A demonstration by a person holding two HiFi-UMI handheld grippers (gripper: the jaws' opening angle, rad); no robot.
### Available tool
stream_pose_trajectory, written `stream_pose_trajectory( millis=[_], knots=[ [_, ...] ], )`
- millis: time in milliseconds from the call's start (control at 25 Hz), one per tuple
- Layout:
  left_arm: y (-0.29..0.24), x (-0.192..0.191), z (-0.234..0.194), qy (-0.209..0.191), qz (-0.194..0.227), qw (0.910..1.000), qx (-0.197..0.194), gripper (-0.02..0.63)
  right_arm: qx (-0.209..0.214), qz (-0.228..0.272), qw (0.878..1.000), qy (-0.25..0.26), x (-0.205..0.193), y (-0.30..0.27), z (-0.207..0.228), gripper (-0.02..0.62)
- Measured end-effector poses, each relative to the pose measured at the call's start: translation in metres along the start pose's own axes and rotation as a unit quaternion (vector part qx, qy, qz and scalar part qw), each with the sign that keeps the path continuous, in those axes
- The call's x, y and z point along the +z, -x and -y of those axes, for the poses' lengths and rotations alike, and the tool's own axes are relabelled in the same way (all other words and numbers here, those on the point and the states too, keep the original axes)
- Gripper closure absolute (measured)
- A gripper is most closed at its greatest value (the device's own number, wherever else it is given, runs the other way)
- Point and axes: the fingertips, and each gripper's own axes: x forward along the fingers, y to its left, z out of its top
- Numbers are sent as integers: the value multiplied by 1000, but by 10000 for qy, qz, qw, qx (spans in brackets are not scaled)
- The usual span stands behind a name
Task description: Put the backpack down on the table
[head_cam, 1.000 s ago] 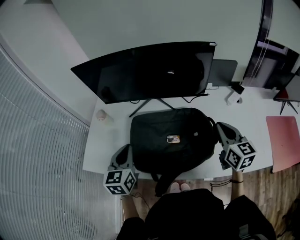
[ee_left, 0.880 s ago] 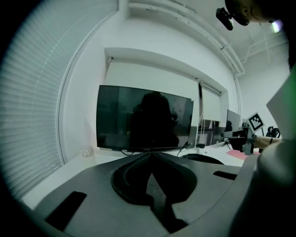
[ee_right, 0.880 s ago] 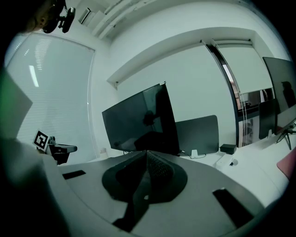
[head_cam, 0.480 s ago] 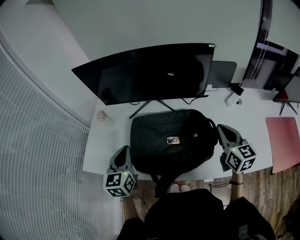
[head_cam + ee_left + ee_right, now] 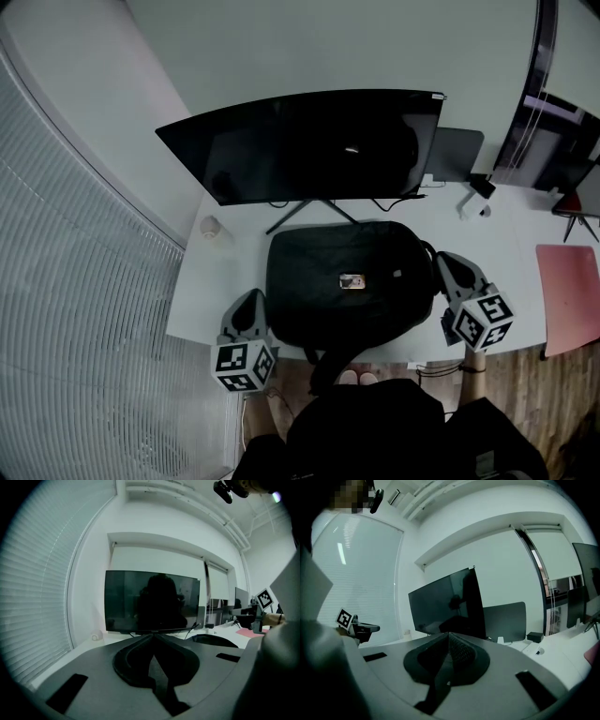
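The black backpack lies flat on the white table, with a small label on its top and a strap hanging over the front edge. My left gripper is shut and empty, just off the backpack's left side near the table's front edge. My right gripper is shut and empty too, close beside the backpack's right side. In the left gripper view the jaws are pressed together, and the backpack shows low at the right. The right gripper view shows shut jaws with nothing between them.
A wide curved monitor stands behind the backpack, its stand foot touching the bag's far edge. A small white round object sits at the back left. A grey screen, small devices and a pink sheet are at the right. Blinds cover the left wall.
Only the head view has shifted slightly. The backpack and both grippers keep their places.
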Motion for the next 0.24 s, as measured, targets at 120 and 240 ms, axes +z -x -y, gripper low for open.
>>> stream_pose_trajectory(
  millis=[120,240],
  knots=[
    [1,1,2,-33,13,10000,-29,591,51,16,10000,81,2,-1,-4,583],
    [1,2,2,-35,35,10000,-45,591,71,23,9999,141,3,-3,-7,583]
  ],
)
